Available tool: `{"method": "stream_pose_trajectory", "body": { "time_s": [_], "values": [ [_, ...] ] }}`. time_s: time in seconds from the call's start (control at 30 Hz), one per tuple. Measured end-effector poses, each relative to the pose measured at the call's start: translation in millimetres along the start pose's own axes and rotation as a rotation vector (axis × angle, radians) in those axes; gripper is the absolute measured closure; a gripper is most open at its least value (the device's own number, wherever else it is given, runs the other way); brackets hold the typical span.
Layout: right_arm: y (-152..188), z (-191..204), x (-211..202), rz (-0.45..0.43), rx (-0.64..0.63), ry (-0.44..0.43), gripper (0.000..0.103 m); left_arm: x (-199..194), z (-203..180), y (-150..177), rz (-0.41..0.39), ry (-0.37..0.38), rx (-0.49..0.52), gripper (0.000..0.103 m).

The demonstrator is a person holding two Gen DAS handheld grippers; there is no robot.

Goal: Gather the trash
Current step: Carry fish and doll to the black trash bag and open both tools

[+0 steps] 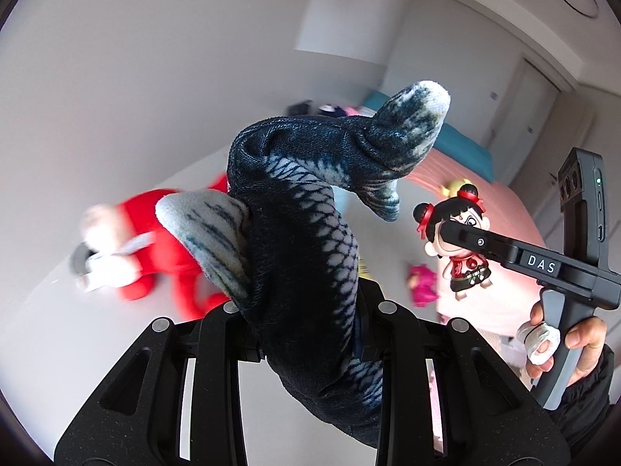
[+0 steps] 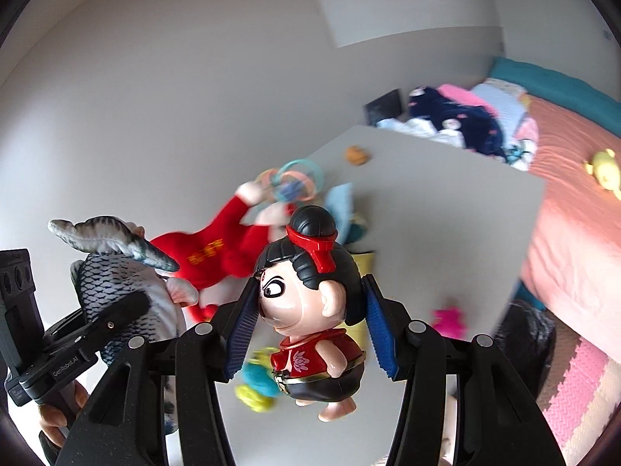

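My left gripper (image 1: 306, 310) is shut on a dark blue plush fish (image 1: 302, 209) and holds it up in the air, tail fin upward. The fish also shows in the right wrist view (image 2: 120, 283) at the left. My right gripper (image 2: 310, 318) is shut on the head of a plastic doll figure (image 2: 306, 295) with black hair, red bands and red top, held above the white table (image 2: 446, 213). The doll shows in the left wrist view (image 1: 462, 248) at the right, held by the right gripper (image 1: 450, 229).
A red plush toy (image 2: 217, 256), ring rattle (image 2: 295, 178), orange toy (image 2: 357, 154), pink toy (image 2: 448, 320) and green-blue toy (image 2: 256, 380) lie on the table. A bed (image 2: 574, 202) with a pink cover, a yellow toy (image 2: 603, 169) and clothes (image 2: 454, 120) stands at the right.
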State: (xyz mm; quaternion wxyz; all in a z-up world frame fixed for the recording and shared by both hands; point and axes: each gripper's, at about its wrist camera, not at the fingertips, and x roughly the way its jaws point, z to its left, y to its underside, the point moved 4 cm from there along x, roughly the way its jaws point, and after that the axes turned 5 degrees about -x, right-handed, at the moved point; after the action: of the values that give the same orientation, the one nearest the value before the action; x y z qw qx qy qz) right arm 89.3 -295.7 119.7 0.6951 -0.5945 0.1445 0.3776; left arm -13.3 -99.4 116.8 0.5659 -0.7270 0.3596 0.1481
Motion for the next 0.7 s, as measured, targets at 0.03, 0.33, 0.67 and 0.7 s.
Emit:
{"method": "stream_pose_trajectory", "body": {
  "time_s": [0.03,0.33,0.67,0.7],
  "values": [
    [1,-13,-7,-0.007,0.012,0.02,0.049,4,-10,0,0.008,0.016,0.015,0.074],
    [19,-123,-45,-0.043,0.146,0.163,0.049,80,-97,-9,0.119,0.149,0.164,0.074],
    [63,-250,-66,-0.024,0.347,0.297,0.049,216,-233,-20,0.268,0.214,0.322,0.073],
    [66,-260,-65,-0.019,0.362,0.308,0.049,227,-242,-19,0.285,0.216,0.333,0.073]
  ]
}}
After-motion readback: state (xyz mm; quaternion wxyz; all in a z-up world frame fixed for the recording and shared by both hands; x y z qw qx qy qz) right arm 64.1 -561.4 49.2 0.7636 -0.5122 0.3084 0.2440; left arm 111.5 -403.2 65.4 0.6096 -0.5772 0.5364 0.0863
